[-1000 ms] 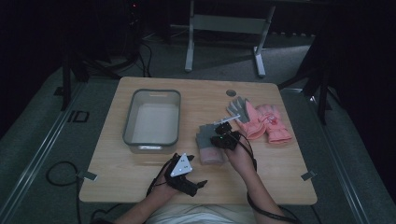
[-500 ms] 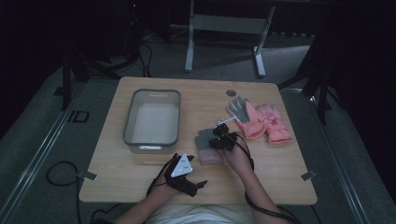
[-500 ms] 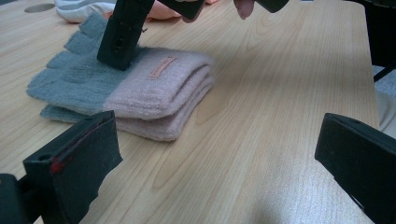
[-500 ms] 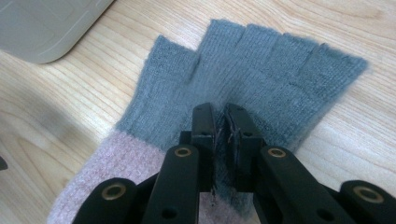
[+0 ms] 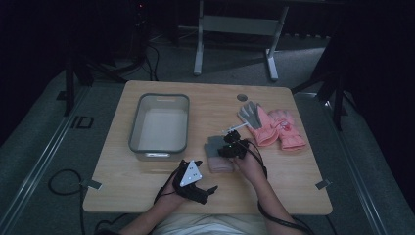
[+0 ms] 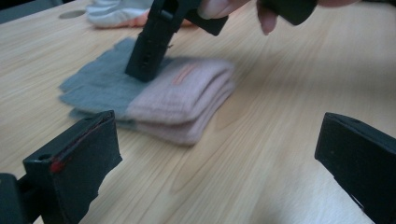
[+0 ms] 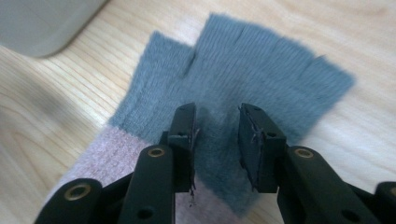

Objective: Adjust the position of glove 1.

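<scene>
A pair of grey fingerless gloves with pink cuffs (image 5: 219,156) (image 6: 154,93) (image 7: 261,70) lies stacked flat on the wooden table (image 5: 293,176), just right of the bin. My right gripper (image 5: 229,148) (image 7: 217,112) points down onto the grey part. Its jaws stand narrow, with a ridge of grey knit pinched between them. The left gripper view has that gripper's black jaw (image 6: 147,51) pressing on the top glove. My left gripper (image 5: 198,185) (image 6: 217,128) rests low near the table's front edge. It is wide open and holds nothing, facing the gloves from a short way off.
A grey-rimmed bin (image 5: 134,128) with a pale inside stands at the left of the table. A pair of pink winter gloves (image 5: 281,129) with one grey palm (image 5: 248,112) lies at the right rear, next to a round hole (image 5: 242,97).
My right gripper has crept slightly toward the person and settled on the grey gloves. The left gripper has stayed where it was.
</scene>
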Demonstrator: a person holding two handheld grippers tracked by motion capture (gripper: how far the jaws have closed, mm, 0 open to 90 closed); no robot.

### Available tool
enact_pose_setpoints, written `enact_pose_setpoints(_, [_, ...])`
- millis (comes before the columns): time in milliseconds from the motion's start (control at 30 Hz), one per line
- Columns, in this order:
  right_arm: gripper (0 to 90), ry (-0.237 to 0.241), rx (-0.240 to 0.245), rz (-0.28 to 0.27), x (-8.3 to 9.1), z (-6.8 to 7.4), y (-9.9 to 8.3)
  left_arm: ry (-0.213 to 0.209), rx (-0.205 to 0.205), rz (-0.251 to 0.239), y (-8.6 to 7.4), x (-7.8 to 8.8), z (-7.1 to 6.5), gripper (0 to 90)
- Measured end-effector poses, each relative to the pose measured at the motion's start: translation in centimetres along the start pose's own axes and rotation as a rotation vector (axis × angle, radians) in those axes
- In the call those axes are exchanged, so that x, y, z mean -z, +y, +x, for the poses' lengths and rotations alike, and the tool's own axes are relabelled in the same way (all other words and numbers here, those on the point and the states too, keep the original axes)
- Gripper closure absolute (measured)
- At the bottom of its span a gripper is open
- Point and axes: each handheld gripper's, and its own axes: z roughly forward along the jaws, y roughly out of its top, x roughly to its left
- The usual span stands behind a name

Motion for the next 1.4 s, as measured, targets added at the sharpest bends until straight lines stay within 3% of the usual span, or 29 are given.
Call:
enact_pose_setpoints(67, [65.9,0.003,0.000,-0.022,1.0,-0.2,0.4,-0.020,-0.061,-0.012,0.6,-0.4,-0.1,0.0])
enact_pose_setpoints(200, [65.4,0.000,0.012,-0.073,3.1,-1.0,1.2,-0.012,-0.169,0.044,2.2,-1.3,0.0,0.2])
enact_pose_setpoints(233, [65.4,0.002,0.013,-0.080,3.5,-1.2,1.5,-0.009,-0.178,0.052,2.6,-1.5,0.1,4.5])
enact_pose_setpoints(300, [65.5,0.007,0.009,-0.093,4.0,-1.6,2.0,-0.054,-0.144,0.101,3.6,-2.2,0.9,6.1])
enact_pose_setpoints(367, [65.6,0.013,-0.006,-0.102,4.3,-2.1,2.5,-0.029,-0.173,0.149,4.1,-2.8,1.1,10.4])
enact_pose_setpoints(400, [65.1,0.014,-0.015,-0.108,4.3,-2.3,2.7,-0.024,-0.200,0.163,4.2,-3.1,1.2,11.3])
enact_pose_setpoints(433, [65.1,0.014,-0.015,-0.108,4.3,-2.3,2.7,-0.024,-0.200,0.163,4.2,-3.1,1.2,10.6])
enact_pose_setpoints(467, [65.1,0.015,-0.020,-0.114,4.2,-2.5,2.9,-0.024,-0.200,0.163,4.2,-3.1,1.2,10.6])
enact_pose_setpoints(500, [60.2,0.015,-0.035,-0.116,3.4,-3.0,3.3,-0.066,-0.259,0.213,4.5,-4.3,1.7,10.6])
enact_pose_setpoints(567, [58.5,0.014,-0.046,-0.100,2.5,-3.5,3.4,-0.062,-0.301,0.211,4.3,-4.8,1.7,12.2])
enact_pose_setpoints(633, [56.9,0.017,-0.066,-0.082,1.5,-4.1,3.3,-0.032,-0.354,0.209,4.1,-5.2,1.6,14.5])
enact_pose_setpoints(833, [50.5,0.045,-0.140,-0.036,-1.0,-5.5,2.7,0.031,-0.480,0.267,3.4,-6.2,1.1,26.7])
enact_pose_setpoints(933, [47.9,0.026,-0.150,-0.017,-1.8,-5.6,2.5,0.059,-0.515,0.277,3.1,-6.3,0.9,33.1])
enact_pose_setpoints(1067, [45.1,0.029,-0.177,0.000,-2.5,-5.9,2.1,0.070,-0.525,0.283,3.1,-6.5,1.0,41.8])
enact_pose_setpoints(1267, [44.5,0.073,-0.219,0.001,-2.6,-6.1,1.8,-0.028,-0.384,0.252,3.4,-6.1,3.1,61.9])
enact_pose_setpoints(1400, [47.5,0.108,-0.224,0.006,-2.8,-5.7,2.0,-0.061,-0.353,0.244,3.3,-6.1,3.7,68.3])
